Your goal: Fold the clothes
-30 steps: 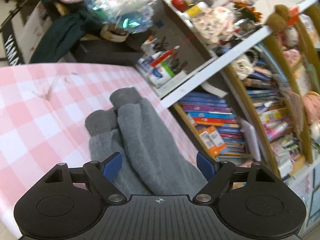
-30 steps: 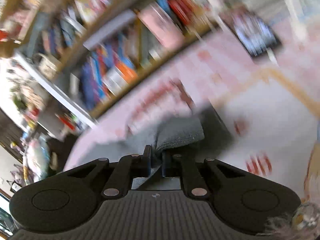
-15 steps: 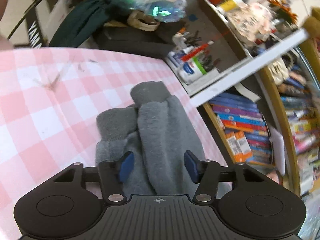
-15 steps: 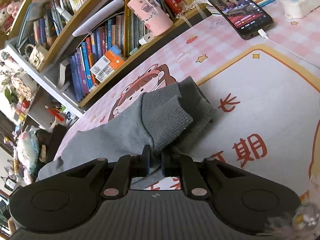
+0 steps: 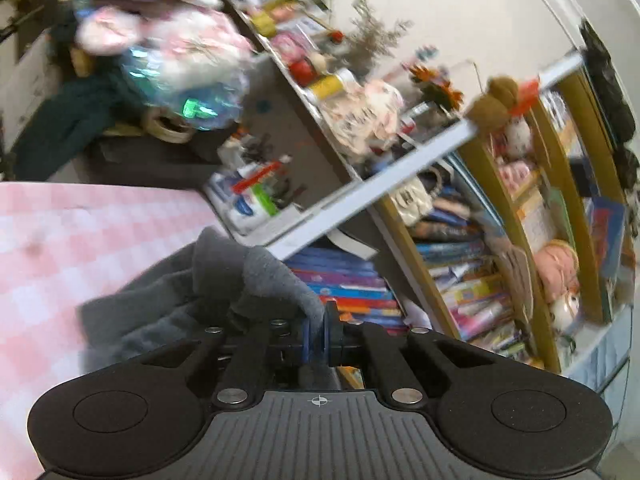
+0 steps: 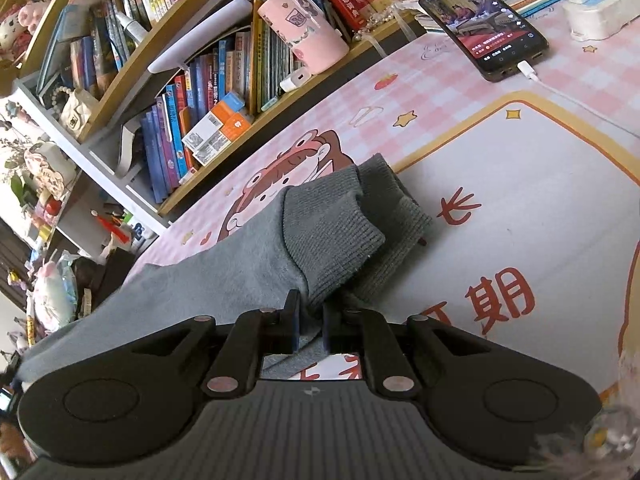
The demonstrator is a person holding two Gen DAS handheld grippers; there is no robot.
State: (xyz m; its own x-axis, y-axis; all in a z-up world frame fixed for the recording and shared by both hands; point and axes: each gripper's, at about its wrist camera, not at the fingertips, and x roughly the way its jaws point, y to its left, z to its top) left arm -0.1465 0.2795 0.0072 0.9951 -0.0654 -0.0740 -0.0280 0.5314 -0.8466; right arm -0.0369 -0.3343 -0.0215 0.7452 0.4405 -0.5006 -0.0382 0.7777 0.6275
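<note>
Left wrist view, bottom centre: the left gripper (image 5: 316, 338) has its two blue-padded fingers drawn together on a fold of the grey garment (image 5: 208, 284), pinching the cloth between them. The cloth rises from the fingers toward mid-frame and drapes down to the left over the pink checked tablecloth (image 5: 60, 248), which fills the lower left. This view is motion-blurred. Beyond the cloth, a white shelf board (image 5: 384, 188) runs diagonally from centre toward the upper right; rows of books (image 5: 344, 280) stand below it at centre right, and a plush toy (image 5: 168, 44) sits at the upper left.

Right wrist view, bottom centre: the right gripper (image 6: 310, 330) is nearly closed, its fingers clamped on the same garment (image 6: 200, 280) just below a ribbed cuff (image 6: 332, 232). A second ribbed cuff (image 6: 394, 216) lies beside and partly under the first, on its right. The body of the garment stretches away to the lower left of the frame. It rests on a cartoon-printed desk mat (image 6: 520, 200) with red characters at lower right. Farther off, at the upper right, a phone (image 6: 484, 28) lies on the cloth with a white cable plugged in; a pink mug (image 6: 304, 28) lies on its side at top centre before the bookshelf (image 6: 180, 92).
</note>
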